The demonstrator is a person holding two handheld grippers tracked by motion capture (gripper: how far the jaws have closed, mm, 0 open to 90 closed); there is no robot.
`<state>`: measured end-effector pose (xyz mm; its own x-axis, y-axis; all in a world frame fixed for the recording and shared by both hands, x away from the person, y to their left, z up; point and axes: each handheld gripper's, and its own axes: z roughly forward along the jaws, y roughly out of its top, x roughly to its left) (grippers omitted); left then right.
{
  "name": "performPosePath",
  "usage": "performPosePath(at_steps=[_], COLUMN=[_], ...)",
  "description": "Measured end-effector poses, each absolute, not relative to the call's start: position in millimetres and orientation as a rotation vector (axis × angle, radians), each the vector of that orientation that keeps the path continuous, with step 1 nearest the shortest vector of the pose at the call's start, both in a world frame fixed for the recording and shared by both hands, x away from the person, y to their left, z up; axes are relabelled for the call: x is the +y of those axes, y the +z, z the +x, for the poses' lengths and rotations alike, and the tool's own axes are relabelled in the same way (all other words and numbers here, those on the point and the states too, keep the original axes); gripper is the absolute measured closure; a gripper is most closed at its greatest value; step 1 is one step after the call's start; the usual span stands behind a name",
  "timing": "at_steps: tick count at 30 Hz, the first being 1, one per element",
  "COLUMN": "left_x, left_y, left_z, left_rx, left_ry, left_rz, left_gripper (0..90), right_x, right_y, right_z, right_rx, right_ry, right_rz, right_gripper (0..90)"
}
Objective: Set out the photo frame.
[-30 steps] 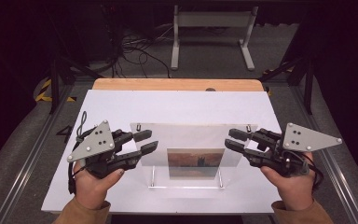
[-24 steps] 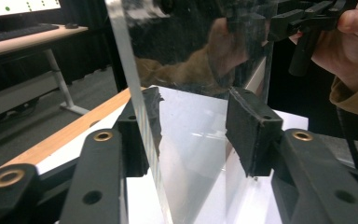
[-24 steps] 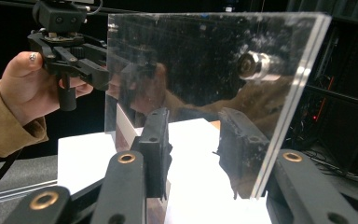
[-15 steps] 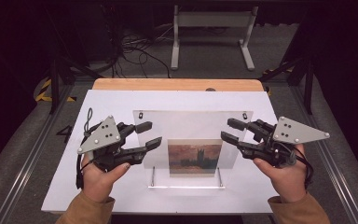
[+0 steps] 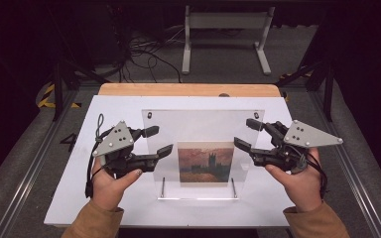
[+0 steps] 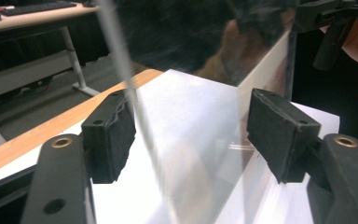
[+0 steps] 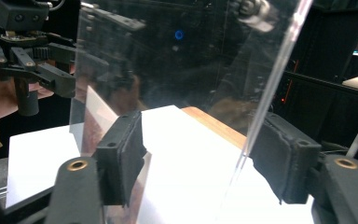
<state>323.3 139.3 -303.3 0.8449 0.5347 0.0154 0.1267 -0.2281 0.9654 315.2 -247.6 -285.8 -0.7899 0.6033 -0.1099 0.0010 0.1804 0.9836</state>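
At the left edge of the clear acrylic frame (image 5: 203, 134), the left gripper (image 5: 155, 141) had its jaws spread apart, one on each side of the sheet. The left gripper view showed what the high view could not: the sheet's edge ran up between the two black pads (image 6: 109, 135), nearer the left one, and whether it touched that pad could not be told. The right gripper (image 5: 245, 134) stood the same way at the frame's right edge, jaws apart; its own view showed the edge passing between the pads close to the right-hand pad (image 7: 284, 158), contact again unclear.

The high view gave the layout: the frame stood upright on two thin metal posts (image 5: 162, 187) near the front of the white tabletop (image 5: 79, 198), holding a small picture (image 5: 206, 162) of a dark towered building against a reddish sky. Two small screws sat at its upper corners. A wooden strip (image 5: 188, 89) bordered the table's far side. No writing or brand could be read anywhere.
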Motion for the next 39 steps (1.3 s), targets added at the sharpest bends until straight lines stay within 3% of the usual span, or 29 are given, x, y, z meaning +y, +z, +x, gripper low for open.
performPosePath(at_steps=[5, 12, 17, 27, 39], left_x=[141, 163, 178, 206, 240], left_y=[-305, -305, -310, -331, -364], left_z=[322, 311, 307, 306, 310], left_rx=[0.503, 0.545, 0.592, 0.690, 0.804], left_ry=[0.412, 0.451, 0.470, 0.503, 0.530], left_rz=[1.782, 1.773, 1.776, 1.802, 1.814], left_gripper=[22.8, 16.5, 14.5, 10.4, 9.7], right_x=[-249, -264, -281, -317, -344], right_y=[-287, -287, -287, -301, -331], right_z=[313, 302, 297, 295, 297], right_rx=[1.986, 1.982, 1.976, 2.018, 1.994], right_ry=[1.648, 1.611, 1.581, 1.460, 1.411], right_rz=[0.582, 0.620, 0.671, 0.801, 0.923], right_gripper=[27.3, 29.3, 27.6, 12.9, 7.9])
